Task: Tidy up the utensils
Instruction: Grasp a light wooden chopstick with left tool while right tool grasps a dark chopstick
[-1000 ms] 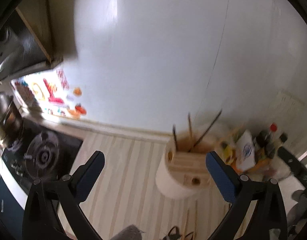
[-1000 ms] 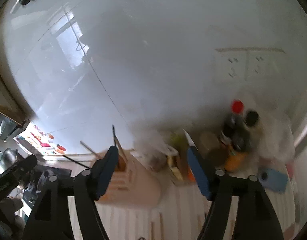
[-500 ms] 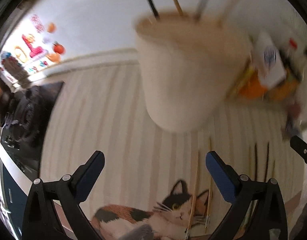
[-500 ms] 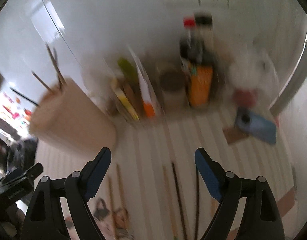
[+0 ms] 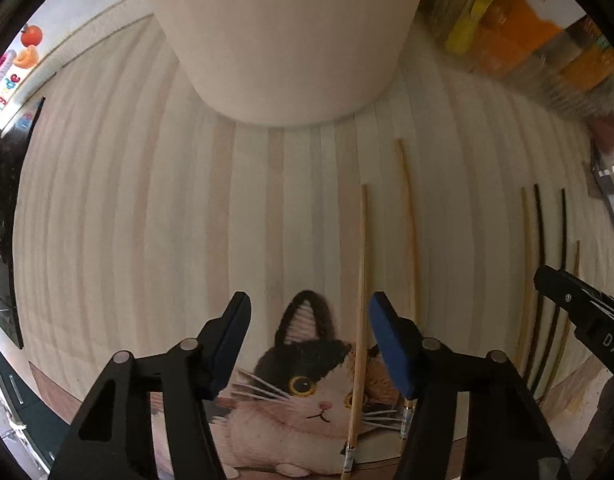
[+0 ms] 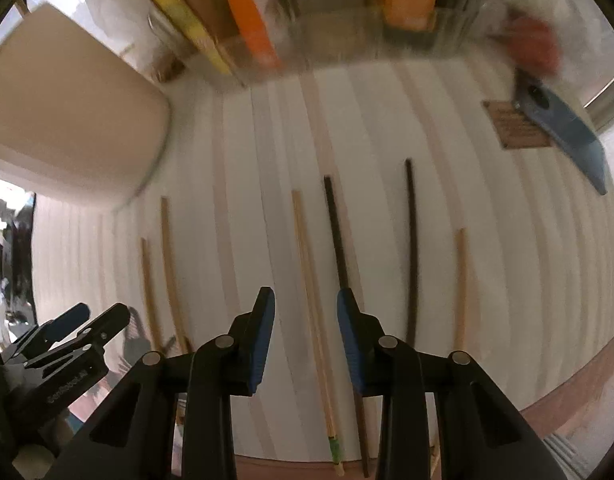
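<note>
A: Chopsticks, how many left out?

B: Six loose ones on the striped mat [image 6: 507,208], per right wrist cam. Two pale ones at left, a light bamboo chopstick [image 6: 307,272], two dark ones, e.g. dark chopstick [image 6: 337,232], and a short pale one at far right. All lie roughly parallel, apart from each other.

A: And the holder?

B: Cream utensil holder [image 5: 283,40] stands at the mat's back edge, just beyond the far tips of the two left sticks. Its top is out of frame, so can't tell what's inside it.

A: Claws?

B: Left gripper [image 5: 309,340] has jaws apart, nothing held, low over the cat print [image 5: 307,384]. A pale chopstick [image 5: 361,280] runs between its fingers, close to the right-hand pad. Right gripper [image 6: 305,336] is also spread and empty, with the light bamboo chopstick lying between its fingers and the dark one passing under the right-hand finger.

A: Progress?

B: Early-to-mid, my guess. Six still to collect, none in hand. Each claw looks lined up for a pick, then sticks go to the holder.

A: Clutter?

B: Condiment packs [image 6: 251,20] at back, blue tool [image 6: 563,128] at right. Not in the way.
</note>
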Motion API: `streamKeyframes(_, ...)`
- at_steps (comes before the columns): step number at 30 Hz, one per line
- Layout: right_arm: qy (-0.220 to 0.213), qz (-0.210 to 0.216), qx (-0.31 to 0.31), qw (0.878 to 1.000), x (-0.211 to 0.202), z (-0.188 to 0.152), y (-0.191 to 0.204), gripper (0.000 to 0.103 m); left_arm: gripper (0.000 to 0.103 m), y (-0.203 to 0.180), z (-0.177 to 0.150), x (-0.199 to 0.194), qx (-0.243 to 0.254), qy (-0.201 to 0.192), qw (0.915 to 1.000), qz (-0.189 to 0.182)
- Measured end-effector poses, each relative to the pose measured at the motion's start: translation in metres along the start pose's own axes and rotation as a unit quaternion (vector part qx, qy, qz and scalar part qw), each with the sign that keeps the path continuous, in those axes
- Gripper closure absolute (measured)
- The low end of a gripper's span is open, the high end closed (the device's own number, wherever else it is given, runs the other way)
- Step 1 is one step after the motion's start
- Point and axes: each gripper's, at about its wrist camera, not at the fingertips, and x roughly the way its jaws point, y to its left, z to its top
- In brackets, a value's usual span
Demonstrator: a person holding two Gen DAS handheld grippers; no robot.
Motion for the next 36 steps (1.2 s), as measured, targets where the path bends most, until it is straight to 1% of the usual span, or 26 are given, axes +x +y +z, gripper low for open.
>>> streamKeyframes(2, 0.005, -0.016, -0.009, 1.000, 0.006, -0.002, 0.002, 0.069, 0.045, -0.004, -0.001, 0.004, 0.003, 0.003, 1.0000, 0.003)
streamKeyframes(5, 0.012, -0.028, -0.017, 0.999, 0.013, -0.005, 0.004, 0.069, 0.045, -0.010, -0.003, 0.009, 0.006, 0.006, 1.0000, 0.003)
streamKeyframes(8, 0.009, -0.044, -0.027, 0.999, 0.015, -0.004, 0.010, 0.069, 0.046, -0.014, -0.002, 0.014, 0.008, 0.009, 0.9999, 0.002)
streamKeyframes(12, 0.015, -0.062, -0.038, 0.997, 0.019, -0.008, 0.015, 0.072, 0.049, -0.014, -0.006, 0.019, 0.008, 0.009, 0.9999, -0.001)
streamKeyframes(14, 0.022, -0.070, -0.037, 0.997, 0.024, -0.009, 0.015, 0.075, 0.053, -0.012, -0.011, 0.020, 0.010, 0.006, 0.9999, -0.003)
streamKeyframes(15, 0.017, -0.072, -0.037, 0.997, 0.025, -0.009, 0.017, 0.077, 0.057, -0.011, -0.011, 0.021, 0.010, 0.004, 0.9999, -0.004)
streamKeyframes(17, 0.018, -0.076, -0.040, 0.996, 0.028, -0.010, 0.020, 0.079, 0.061, -0.010, -0.010, 0.021, 0.009, 0.002, 1.0000, -0.004)
streamKeyframes(19, 0.017, -0.081, -0.040, 0.996, 0.035, -0.008, 0.024, 0.083, 0.073, -0.012, -0.013, 0.020, 0.009, -0.003, 0.9999, -0.004)
streamKeyframes(21, 0.016, -0.085, -0.040, 0.995, 0.037, -0.011, 0.026, 0.084, 0.079, -0.014, -0.014, 0.021, 0.009, -0.004, 0.9999, -0.003)
streamKeyframes(22, 0.016, -0.085, -0.040, 0.995, 0.039, -0.012, 0.023, 0.085, 0.085, -0.014, -0.015, 0.021, 0.009, -0.006, 0.9999, -0.003)
streamKeyframes(24, 0.016, -0.086, -0.041, 0.995, 0.041, -0.016, 0.023, 0.085, 0.095, -0.013, -0.015, 0.019, 0.010, -0.008, 0.9999, -0.004)
streamKeyframes(27, 0.016, -0.086, -0.037, 0.995, 0.038, -0.013, 0.021, 0.086, 0.098, -0.012, -0.011, 0.018, 0.015, -0.010, 0.9998, -0.004)
streamKeyframes(30, 0.018, -0.087, -0.036, 0.995, 0.036, -0.009, 0.019, 0.089, 0.099, -0.007, -0.011, 0.017, 0.017, -0.009, 0.9998, 0.000)
streamKeyframes(33, 0.022, -0.082, -0.034, 0.996, 0.034, -0.005, 0.017, 0.089, 0.099, 0.011, -0.008, 0.013, 0.009, -0.005, 0.9999, 0.003)
streamKeyframes(36, 0.028, -0.070, -0.038, 0.996, 0.037, -0.006, 0.028, 0.089, 0.099, 0.030, -0.007, 0.013, 0.002, -0.004, 0.9999, 0.014)
